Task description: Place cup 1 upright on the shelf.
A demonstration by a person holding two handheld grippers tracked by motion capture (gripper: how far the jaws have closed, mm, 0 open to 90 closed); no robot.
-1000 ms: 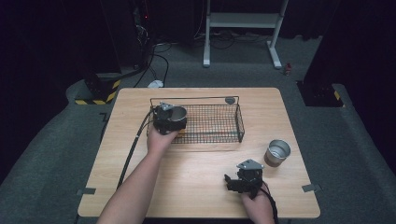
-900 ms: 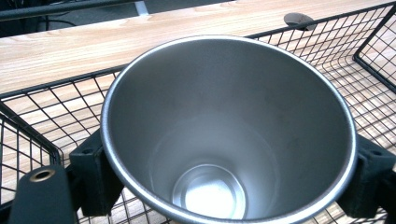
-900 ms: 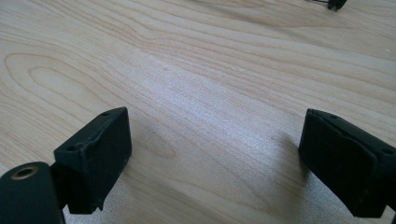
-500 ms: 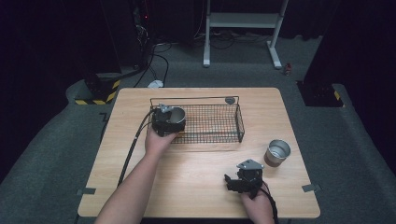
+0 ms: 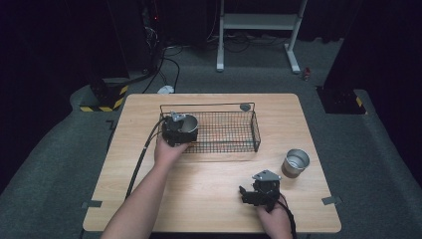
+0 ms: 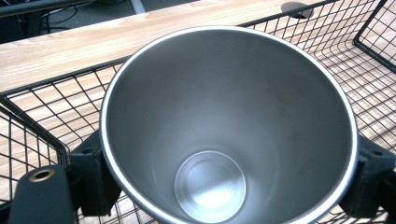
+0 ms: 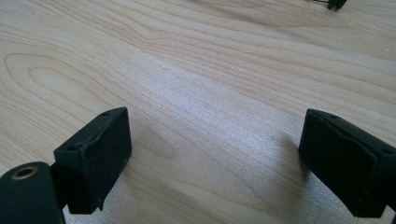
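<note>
A person sits at a pale wooden worktop [image 5: 209, 199] with a two-jaw gripper in each hand. The left gripper [image 5: 177, 128] holds a steel cup [image 5: 188, 123] upright, its jaws pressed against opposite sides of the cup's wall; in the left gripper view the cup [image 6: 224, 126] sits squarely between the two black jaws, mouth open toward the camera and empty inside. The cup is at the 9 o'clock end of a black wire basket [image 5: 234, 130], which stands in the far middle of the worktop; the cup is over the basket floor, though whether it touches the mesh cannot be told. A likely mishap here is the cup tipping over if the jaws let go while it is above the mesh or tilted, since the wire floor gives a smooth, narrow base little footing. The rim or a jaw could also snag the basket's side wire at 9 o'clock as the gripper pulls away, dragging the basket. The right gripper [image 5: 259, 191] rests near the worktop's 5 o'clock edge with its jaws spread wide and nothing between them but bare wood. A second cup [image 5: 296, 163] stands upright at 4 o'clock on the worktop, near the right gripper but apart from it.
</note>
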